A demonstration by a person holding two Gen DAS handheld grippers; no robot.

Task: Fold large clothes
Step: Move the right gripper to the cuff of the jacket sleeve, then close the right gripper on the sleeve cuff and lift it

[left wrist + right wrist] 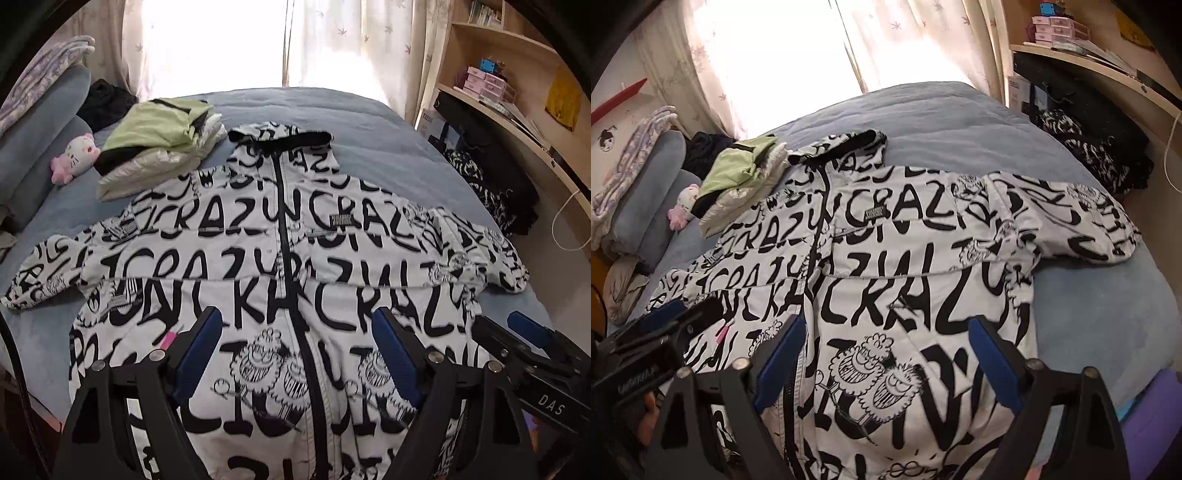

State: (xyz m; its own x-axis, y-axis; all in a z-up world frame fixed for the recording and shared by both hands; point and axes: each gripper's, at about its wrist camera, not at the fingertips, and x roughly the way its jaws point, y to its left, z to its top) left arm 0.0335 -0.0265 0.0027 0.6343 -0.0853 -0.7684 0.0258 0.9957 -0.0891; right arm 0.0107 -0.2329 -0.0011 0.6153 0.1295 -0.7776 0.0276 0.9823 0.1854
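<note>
A large white jacket with black "CRAZY" lettering (280, 243) lies front up on the blue bed (369, 125), zip closed, hood at the far end, both sleeves spread sideways. It also shows in the right wrist view (905, 266). My left gripper (297, 328) is open and empty, hovering above the jacket's lower front over the zip. My right gripper (888, 330) is open and empty above the lower right front. Each gripper shows in the other's view: the right one (532, 336) at the jacket's right hem side, the left one (661, 325) over the left side.
A folded pile of green and white clothes (162, 140) sits by the jacket's left shoulder, with a pink plush toy (75, 157) and grey pillows (40, 133) to the left. A curtained window lies beyond the bed. A wooden shelf desk (517, 92) and dark clothes (491, 184) stand at the right.
</note>
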